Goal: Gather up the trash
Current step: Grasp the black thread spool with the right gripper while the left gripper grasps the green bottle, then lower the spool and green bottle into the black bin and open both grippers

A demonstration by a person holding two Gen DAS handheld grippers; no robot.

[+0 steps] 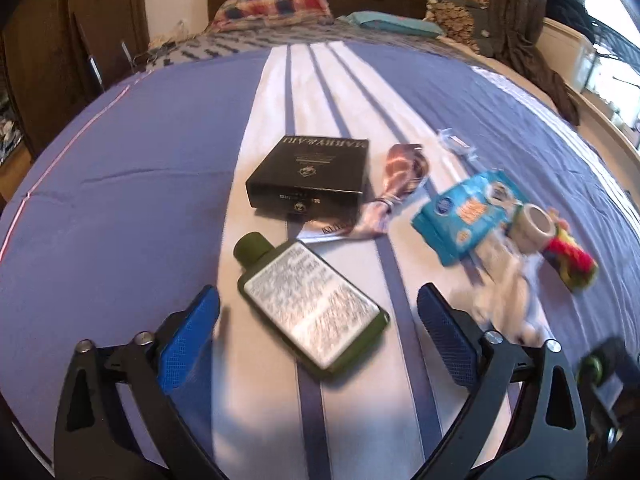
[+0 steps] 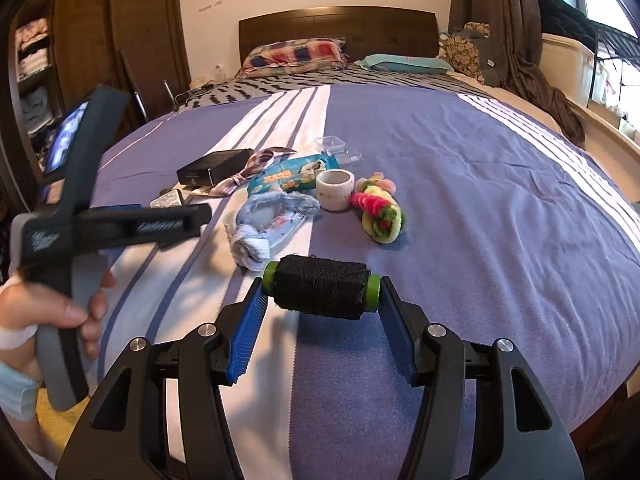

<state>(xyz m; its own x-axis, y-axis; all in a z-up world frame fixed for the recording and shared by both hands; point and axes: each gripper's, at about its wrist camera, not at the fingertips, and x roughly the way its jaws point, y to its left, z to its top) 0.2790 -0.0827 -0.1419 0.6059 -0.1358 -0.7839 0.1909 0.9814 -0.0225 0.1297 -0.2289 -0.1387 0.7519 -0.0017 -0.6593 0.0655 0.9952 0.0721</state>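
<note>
Two grippers work over a bed [image 1: 120, 208] spread with a blue-and-white striped blanket. Farthest left, the left gripper [image 1: 318, 316] stands wide, its blue pads on either side of a flat dark green bottle [image 1: 310, 308] that lies on the white stripe with its cap toward the headboard; the pads do not touch it. Just beyond the bottle sits a black box [image 1: 308, 178], and beside that a twisted foil wrapper [image 1: 400, 180]. Further right lies a blue snack packet [image 1: 464, 212], then a roll of tape [image 1: 534, 226] and a bright fuzzy toy [image 1: 572, 264], with a crumpled white cloth [image 1: 504, 292] in front of them and a small clear plastic case [image 1: 456, 142] behind.

In the right wrist view, a hand [image 2: 60, 312] grips the left tool's handle at the left edge. At the centre, the right gripper [image 2: 322, 292] is closed endwise on a spool of black thread [image 2: 322, 286] with green ends, one pad pressed on each end, above the blanket.
</note>
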